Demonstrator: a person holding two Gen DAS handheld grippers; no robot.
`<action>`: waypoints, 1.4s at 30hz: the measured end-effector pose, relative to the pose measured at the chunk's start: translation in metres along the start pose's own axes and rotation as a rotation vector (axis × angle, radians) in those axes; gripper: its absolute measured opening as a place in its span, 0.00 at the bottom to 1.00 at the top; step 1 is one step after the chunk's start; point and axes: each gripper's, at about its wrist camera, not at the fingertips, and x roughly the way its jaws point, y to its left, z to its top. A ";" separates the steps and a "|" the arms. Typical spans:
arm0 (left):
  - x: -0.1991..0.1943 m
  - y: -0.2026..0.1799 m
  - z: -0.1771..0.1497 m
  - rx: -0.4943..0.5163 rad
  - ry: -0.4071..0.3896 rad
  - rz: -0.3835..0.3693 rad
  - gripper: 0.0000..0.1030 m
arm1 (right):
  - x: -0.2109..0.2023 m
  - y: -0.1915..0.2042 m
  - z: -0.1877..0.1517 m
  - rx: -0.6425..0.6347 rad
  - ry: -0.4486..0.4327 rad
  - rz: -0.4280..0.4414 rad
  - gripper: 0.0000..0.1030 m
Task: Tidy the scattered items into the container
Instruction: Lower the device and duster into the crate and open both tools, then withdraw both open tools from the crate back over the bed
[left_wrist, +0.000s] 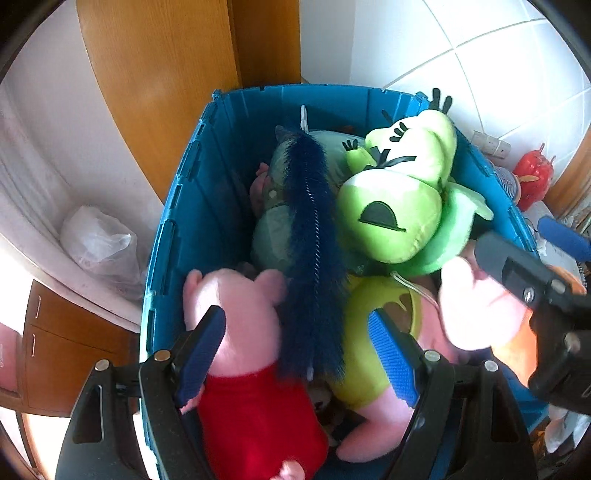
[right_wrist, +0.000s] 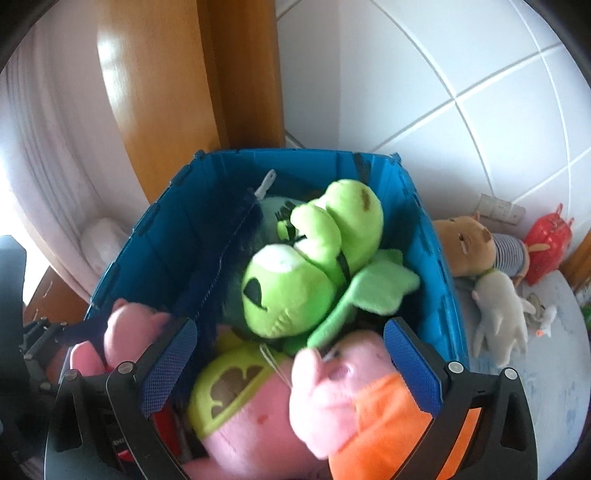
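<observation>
A blue plastic bin holds a pile of plush toys. My left gripper hangs over its near end with jaws apart and both blue pads bare. Below its gap lie a pink pig in a red dress and a dark blue furry tail. My right gripper stands wide open above a pink pig in an orange top, which lies next to its right pad. A bright green plush tops the pile. A right gripper finger shows at the left wrist view's right edge.
Right of the bin, on a pale blue surface, lie a brown bear in a striped shirt, a white plush and a red toy. A wooden door stands behind the bin, and a clear plastic bag lies to its left.
</observation>
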 end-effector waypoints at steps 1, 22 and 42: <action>-0.001 -0.001 -0.002 -0.004 0.001 -0.001 0.77 | -0.002 -0.001 -0.004 -0.002 0.000 -0.005 1.00; -0.074 -0.054 -0.098 -0.104 -0.151 0.058 0.77 | -0.084 -0.046 -0.081 -0.085 -0.102 0.113 1.00; -0.129 -0.196 -0.203 -0.088 -0.233 0.061 0.77 | -0.161 -0.185 -0.217 0.006 -0.113 0.145 1.00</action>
